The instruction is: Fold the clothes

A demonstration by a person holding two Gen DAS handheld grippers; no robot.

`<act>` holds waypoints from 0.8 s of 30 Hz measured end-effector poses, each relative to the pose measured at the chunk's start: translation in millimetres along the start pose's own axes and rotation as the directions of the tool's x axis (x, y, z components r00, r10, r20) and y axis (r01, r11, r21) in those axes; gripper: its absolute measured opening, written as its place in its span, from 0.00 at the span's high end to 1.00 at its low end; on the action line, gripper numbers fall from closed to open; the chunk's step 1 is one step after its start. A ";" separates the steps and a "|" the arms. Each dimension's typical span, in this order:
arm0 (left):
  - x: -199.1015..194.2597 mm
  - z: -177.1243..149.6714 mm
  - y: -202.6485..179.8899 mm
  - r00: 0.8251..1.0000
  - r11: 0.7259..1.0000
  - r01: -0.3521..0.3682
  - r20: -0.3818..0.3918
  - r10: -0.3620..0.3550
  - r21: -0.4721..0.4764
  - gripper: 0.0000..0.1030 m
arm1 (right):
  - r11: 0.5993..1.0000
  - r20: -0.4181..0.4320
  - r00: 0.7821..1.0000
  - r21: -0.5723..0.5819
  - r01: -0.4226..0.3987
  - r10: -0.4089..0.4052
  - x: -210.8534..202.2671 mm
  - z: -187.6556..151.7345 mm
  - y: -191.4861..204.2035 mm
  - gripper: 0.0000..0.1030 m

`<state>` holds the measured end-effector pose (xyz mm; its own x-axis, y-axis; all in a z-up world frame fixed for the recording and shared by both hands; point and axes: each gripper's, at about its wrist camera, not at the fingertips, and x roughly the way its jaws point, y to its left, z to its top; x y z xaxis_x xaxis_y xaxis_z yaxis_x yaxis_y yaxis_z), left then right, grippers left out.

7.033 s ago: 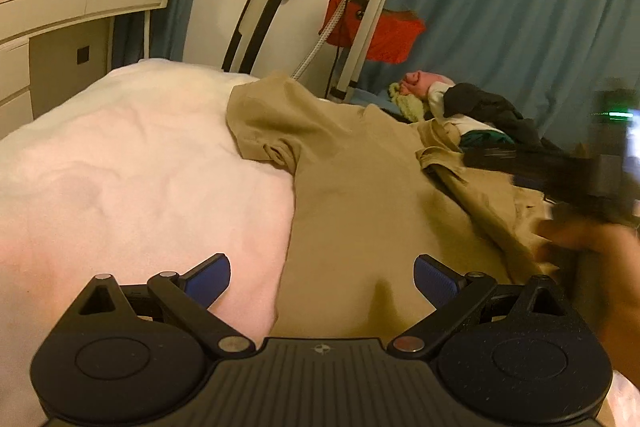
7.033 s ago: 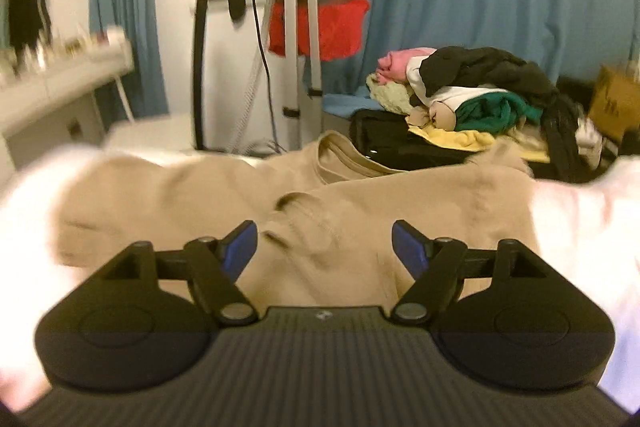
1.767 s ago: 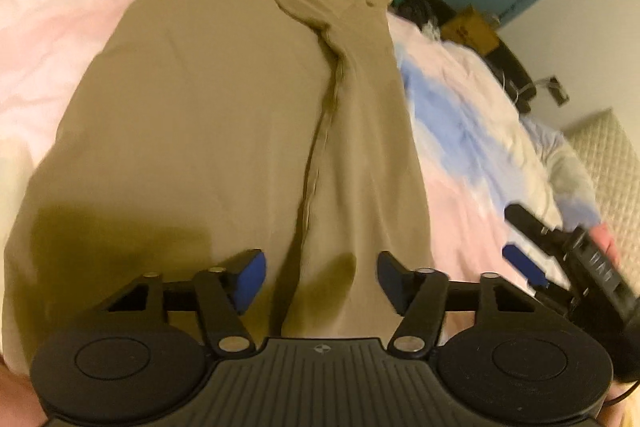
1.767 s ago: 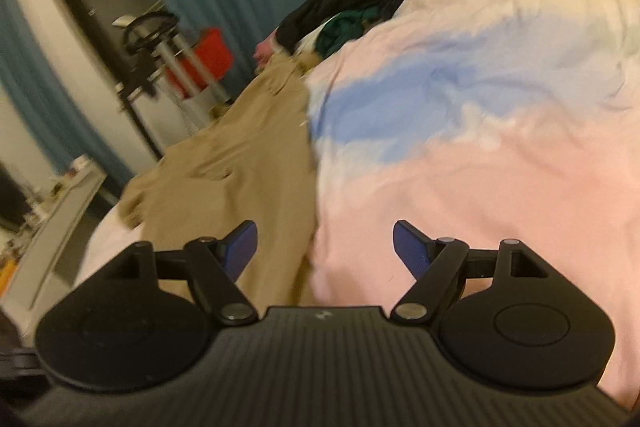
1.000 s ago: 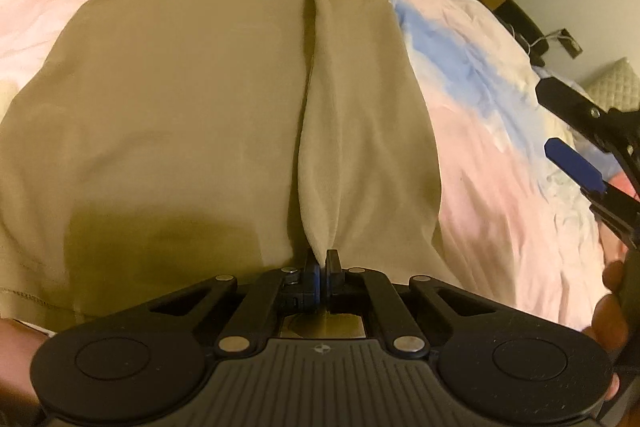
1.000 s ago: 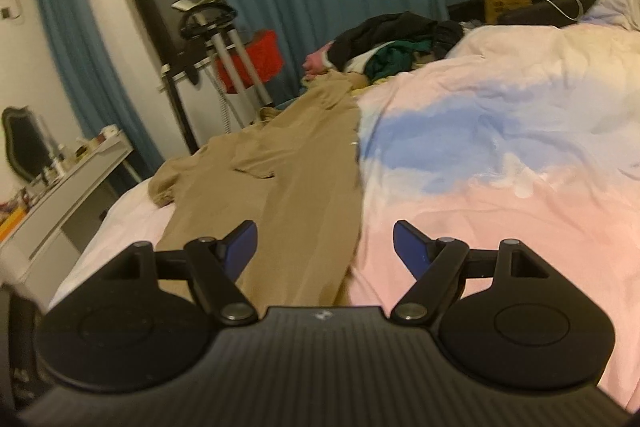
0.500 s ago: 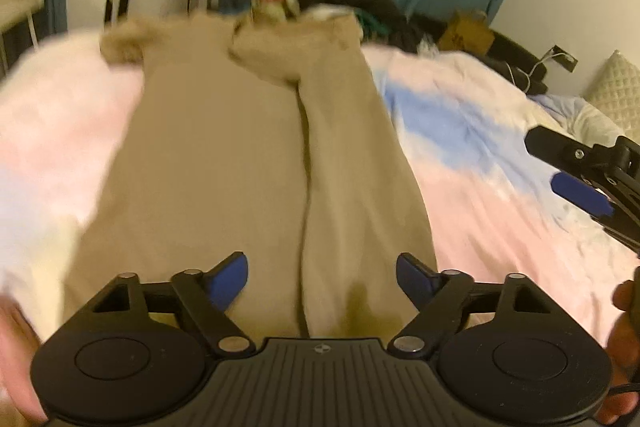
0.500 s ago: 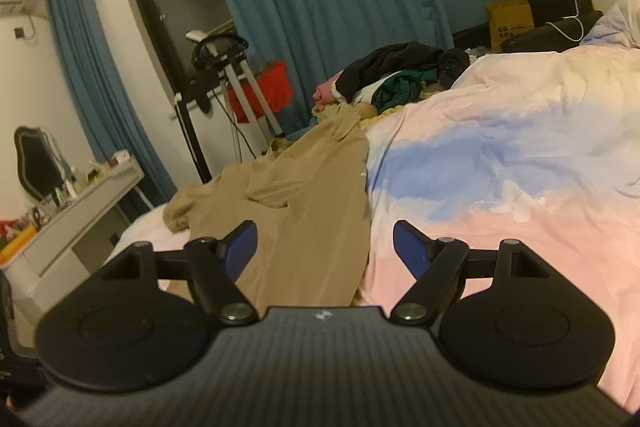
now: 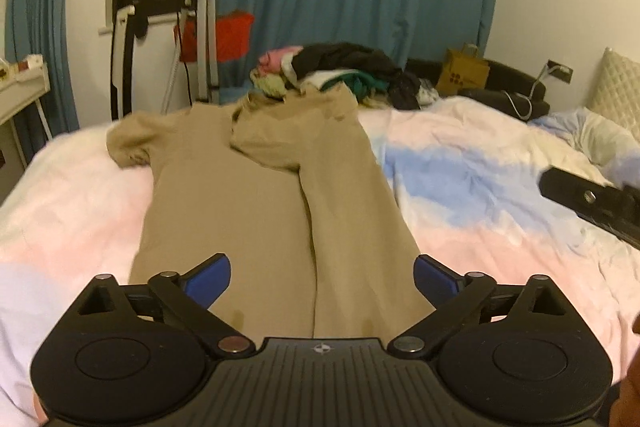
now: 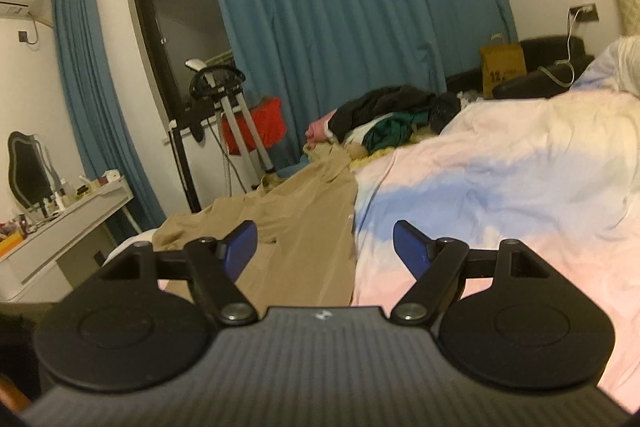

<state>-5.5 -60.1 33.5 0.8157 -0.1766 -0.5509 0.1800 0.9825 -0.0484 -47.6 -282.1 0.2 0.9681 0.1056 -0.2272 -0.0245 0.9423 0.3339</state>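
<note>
Shirt (image 9: 256,203): tan, spread lengthwise on bed (image 9: 500,195), collar toward far edge near clothes pile (image 9: 340,71); right side already folded in over middle, its sleeve lying across chest; left sleeve (image 9: 128,143) bunched and hanging out to the side, not yet folded.
Handling: soft, thin, light knit by the look of it; likely to drape and sag from any single pinch, slide little on the duvet, wrinkle easily; nothing fragile.
Where to take hold: probably left sleeve or left shoulder seam plus left hem corner, both pinched at the edge so that side swings over as one panel; hem near the camera is the closest edge; a grab in mid-panel would likely bunch the cloth.
Left gripper (image 9: 322,277): above near hem, tilted down toward shirt; jaws opening, blue pads (image 9: 210,277) spread wide; nothing between them, fabric below and apart, no pinch.
Right gripper (image 10: 324,245): off to the right, over the pink and blue duvet, aimed nearly level along shirt's folded edge; also partly seen at right edge of left view; jaws spread, empty, touching nothing.
Progress: first side fold seems done; second side and crosswise folds left.
Risk: folded flap could slip open if hem is tugged.
</note>
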 end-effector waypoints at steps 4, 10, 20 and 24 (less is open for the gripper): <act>2.2 14.3 -1.8 0.999 1.000 -0.002 0.045 0.001 0.014 0.00 | 1.000 0.020 1.000 0.017 0.002 -0.003 -1.8 1.8 -4.1 0.25; 7.3 16.3 -3.7 0.997 0.999 -0.004 0.072 0.000 0.047 0.00 | 1.000 0.016 1.000 0.028 0.013 -0.013 2.2 0.6 -5.5 0.25; 0.4 21.2 36.6 0.992 0.999 -0.024 0.121 0.028 -0.035 0.00 | 0.998 0.055 0.997 -0.002 0.062 -0.061 6.2 -6.4 0.8 0.25; -1.2 21.3 55.5 0.992 0.997 -0.031 0.119 0.039 -0.074 0.00 | 0.996 0.046 0.996 -0.043 0.074 -0.072 15.8 -8.3 9.2 0.25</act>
<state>15.3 -6.7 49.3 0.8818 -0.1438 -0.4492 0.1140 0.9891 -0.0929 -34.6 -269.2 -7.9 0.9778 0.0229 -0.2085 0.0364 0.9604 0.2762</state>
